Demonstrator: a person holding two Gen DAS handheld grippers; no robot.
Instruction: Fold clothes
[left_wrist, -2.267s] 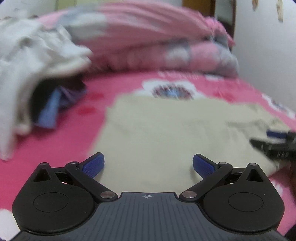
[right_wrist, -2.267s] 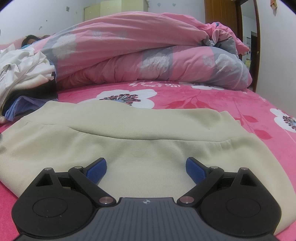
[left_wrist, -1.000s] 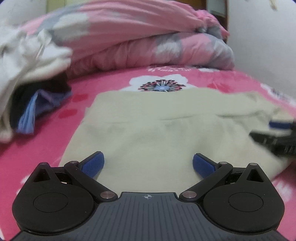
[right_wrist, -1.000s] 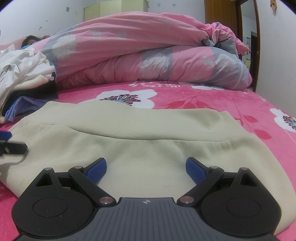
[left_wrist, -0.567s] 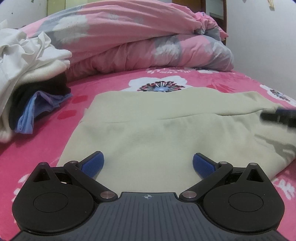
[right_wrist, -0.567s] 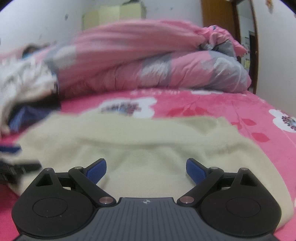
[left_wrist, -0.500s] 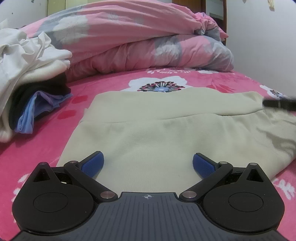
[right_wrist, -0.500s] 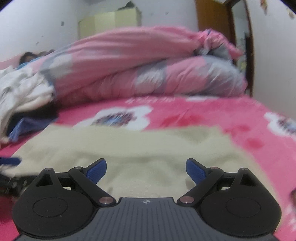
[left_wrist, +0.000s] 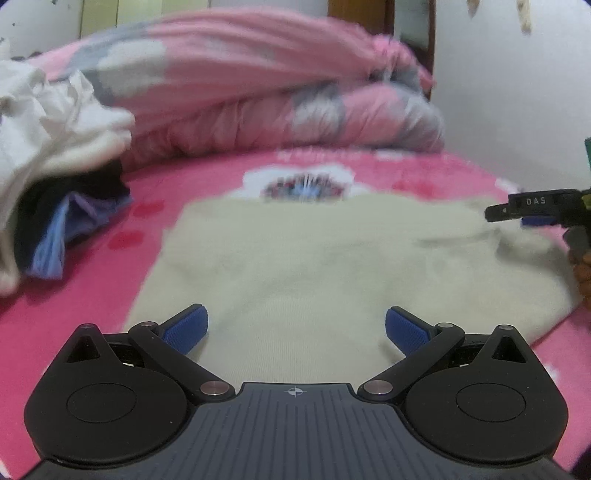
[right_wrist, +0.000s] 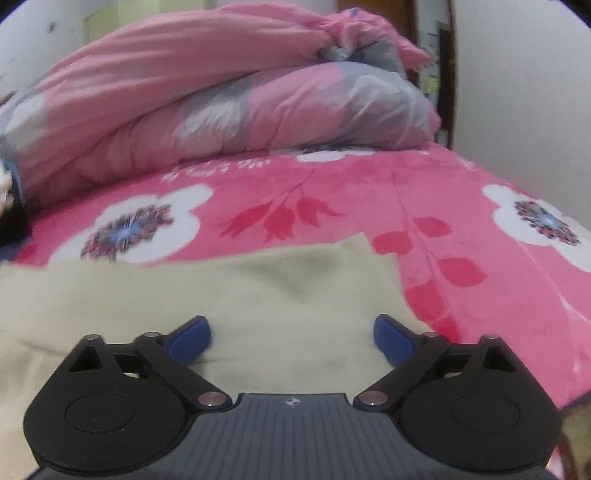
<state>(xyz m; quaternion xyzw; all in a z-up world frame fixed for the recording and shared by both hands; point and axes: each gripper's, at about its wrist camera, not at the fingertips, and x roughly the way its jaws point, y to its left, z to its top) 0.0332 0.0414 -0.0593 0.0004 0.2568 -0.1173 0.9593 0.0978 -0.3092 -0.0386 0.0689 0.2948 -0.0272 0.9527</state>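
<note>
Left gripper (left_wrist: 296, 326) wide apart, holding nothing | our right gripper (right_wrist: 291, 334) likewise | beige garment (left_wrist: 314, 258) flat beneath both, on pink bedspread (right_wrist: 461, 206)

We see the right gripper (right_wrist: 291, 334) has swung right and forward: the garment's (right_wrist: 258, 295) far right corner now sits just ahead of its fingers, more floral bedsheet (right_wrist: 461, 221) showing. In the left wrist view it has risen above the garment's (left_wrist: 314, 258) right edge.
</note>
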